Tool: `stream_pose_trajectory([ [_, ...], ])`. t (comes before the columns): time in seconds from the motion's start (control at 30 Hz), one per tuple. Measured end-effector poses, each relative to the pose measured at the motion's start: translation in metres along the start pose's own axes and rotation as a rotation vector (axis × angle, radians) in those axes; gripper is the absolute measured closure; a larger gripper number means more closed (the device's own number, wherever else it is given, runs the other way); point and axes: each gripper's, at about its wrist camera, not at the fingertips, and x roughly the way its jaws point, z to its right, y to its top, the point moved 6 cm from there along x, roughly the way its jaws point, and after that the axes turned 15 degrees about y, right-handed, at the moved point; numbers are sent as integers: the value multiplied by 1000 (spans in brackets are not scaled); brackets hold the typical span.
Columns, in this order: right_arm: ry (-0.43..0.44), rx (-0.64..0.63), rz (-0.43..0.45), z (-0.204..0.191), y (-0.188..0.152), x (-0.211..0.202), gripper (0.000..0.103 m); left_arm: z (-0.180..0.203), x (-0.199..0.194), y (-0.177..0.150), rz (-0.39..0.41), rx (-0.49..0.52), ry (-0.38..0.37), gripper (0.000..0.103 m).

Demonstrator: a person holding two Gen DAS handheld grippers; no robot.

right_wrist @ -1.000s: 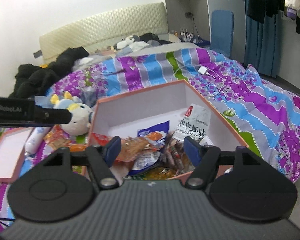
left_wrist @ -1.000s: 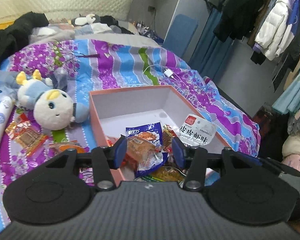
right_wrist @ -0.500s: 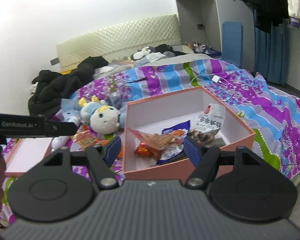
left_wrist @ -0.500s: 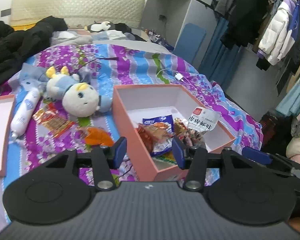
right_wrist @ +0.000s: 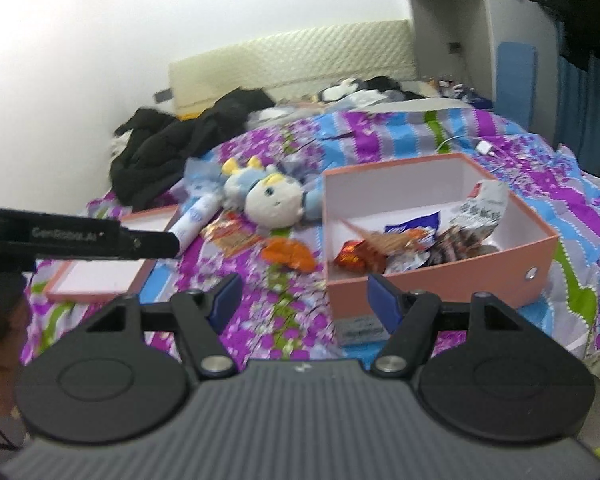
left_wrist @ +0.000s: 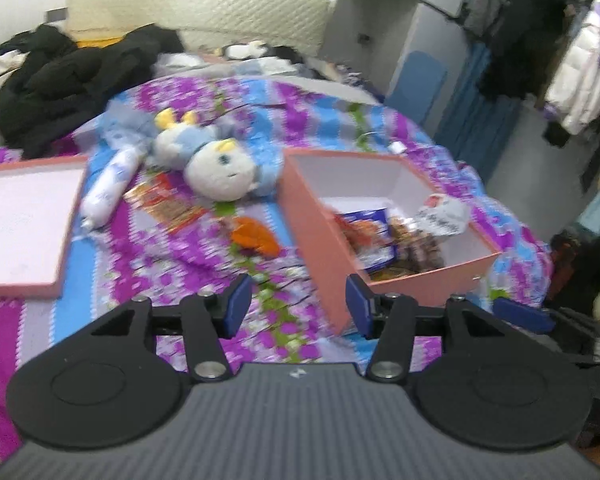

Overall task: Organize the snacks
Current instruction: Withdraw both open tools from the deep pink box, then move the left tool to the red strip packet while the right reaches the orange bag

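A pink box [left_wrist: 316, 216] [right_wrist: 436, 280] sits on the flowered bedspread with several snack packets inside, among them a white shrimp-snack bag [left_wrist: 442, 216] [right_wrist: 482, 208]. Loose on the bedspread to its left lie an orange packet [left_wrist: 256, 236] [right_wrist: 290, 254], a red-orange packet [left_wrist: 166, 204] [right_wrist: 230, 236] and a white tube [left_wrist: 108, 188] [right_wrist: 196, 216]. My left gripper [left_wrist: 298, 308] stands open and empty over the bedspread, near the box's front corner. My right gripper [right_wrist: 304, 300] is open and empty too, short of the box's front wall. The left tool's arm [right_wrist: 80, 238] crosses the right wrist view.
A plush toy [left_wrist: 216, 164] [right_wrist: 272, 198] lies behind the loose packets. The box's pink lid [left_wrist: 24, 220] [right_wrist: 100, 272] rests upside down at the left. Black clothes [left_wrist: 72, 80] are heaped at the bed's head. A charger cable [right_wrist: 484, 148] lies beyond the box; hanging coats [left_wrist: 580, 72] fill the right.
Both grippers have drawn back from above the box and swung left. The box now sits to the right of each view, and the loose packets, tube and lid have come into sight.
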Motion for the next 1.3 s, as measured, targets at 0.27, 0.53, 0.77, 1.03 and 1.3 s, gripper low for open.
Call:
stream_pose_trajectory([
  [0.27, 10, 2, -21, 1, -1, 21, 32, -27, 25, -5, -41, -49, 25, 44],
  [0.53, 23, -19, -35, 3, 8, 61, 32, -39, 66, 8, -63, -63, 40, 43],
  [0.77, 33, -40, -59, 6, 15, 100, 32, -53, 104, 19, -87, -78, 65, 39],
  [1.03, 58, -77, -82, 0, 26, 149, 32, -76, 157, 34, -124, -110, 94, 39],
  [1.3, 63, -100, -134, 6, 31, 209, 32, -95, 219, 46, -160, -129, 114, 38],
])
